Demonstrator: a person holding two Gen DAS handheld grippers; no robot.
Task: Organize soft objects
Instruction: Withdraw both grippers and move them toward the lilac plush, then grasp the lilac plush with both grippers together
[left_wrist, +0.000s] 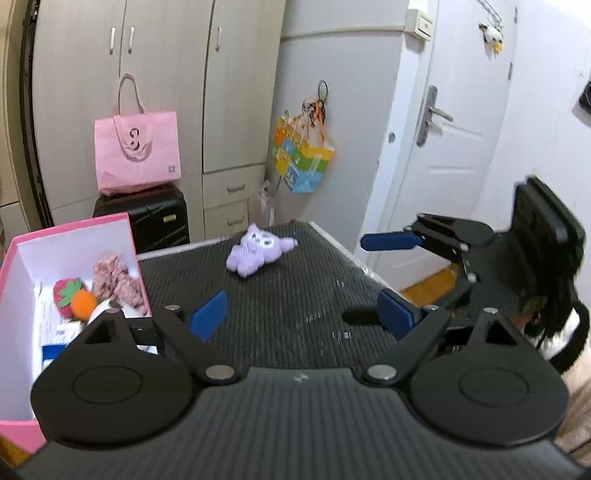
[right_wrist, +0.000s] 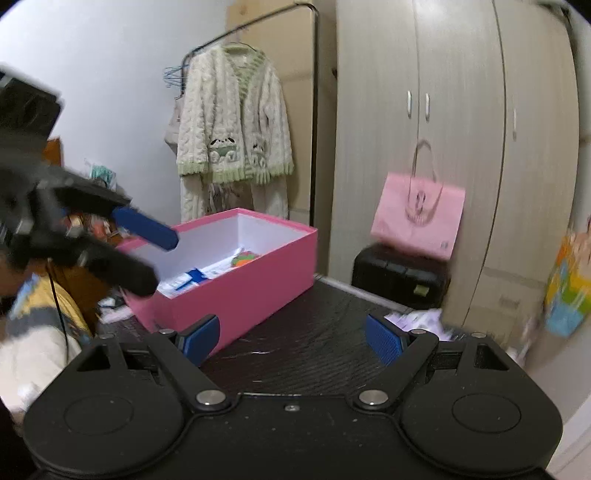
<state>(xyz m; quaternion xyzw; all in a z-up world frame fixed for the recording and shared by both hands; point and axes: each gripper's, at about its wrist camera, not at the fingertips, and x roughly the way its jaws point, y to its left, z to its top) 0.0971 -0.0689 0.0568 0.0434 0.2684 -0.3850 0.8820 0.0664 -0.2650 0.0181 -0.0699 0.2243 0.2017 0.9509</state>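
On the dark mat (left_wrist: 295, 295), near its far edge, a purple plush (left_wrist: 258, 253) is lying free, well apart from both tools. At the mat's left side the pink box (left_wrist: 74, 236) is standing open, holding a strawberry toy (left_wrist: 66, 293), an orange ball (left_wrist: 83, 303) and a pink knit piece (left_wrist: 116, 282). Both the left gripper (left_wrist: 301, 315) and right gripper (right_wrist: 291, 338) are standing with jaws spread wide, grasping nothing.

Beige wardrobe (left_wrist: 155, 92), white door (left_wrist: 454, 122), blk suitcase (left_wrist: 147, 218)
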